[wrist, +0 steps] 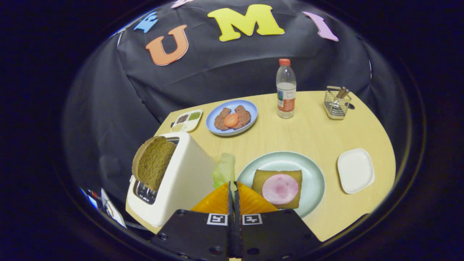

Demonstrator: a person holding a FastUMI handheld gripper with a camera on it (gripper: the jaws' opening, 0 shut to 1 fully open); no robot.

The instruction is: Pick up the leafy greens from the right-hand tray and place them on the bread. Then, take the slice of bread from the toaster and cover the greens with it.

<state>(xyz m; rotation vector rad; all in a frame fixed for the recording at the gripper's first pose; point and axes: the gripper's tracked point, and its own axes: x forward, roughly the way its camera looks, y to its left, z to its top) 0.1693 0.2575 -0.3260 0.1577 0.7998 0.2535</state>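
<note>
the claw (pixel 233 188) is closed tight on the greens (pixel 224 169), both fingers pinching the leaf, which sticks out just ahead of the tips. at its 1 o'clock sits a plate (pixel 311 170) with bread (pixel 261 179) topped by a ham slice (pixel 280 189). at 10 o'clock stands the toaster (pixel 181 177) with a slice (pixel 154 166) sticking up from its slot. a white tray (pixel 355 170) lies at 3 o'clock, past the plate. a bottle (pixel 286 88) stands far off at 1 o'clock.
</note>
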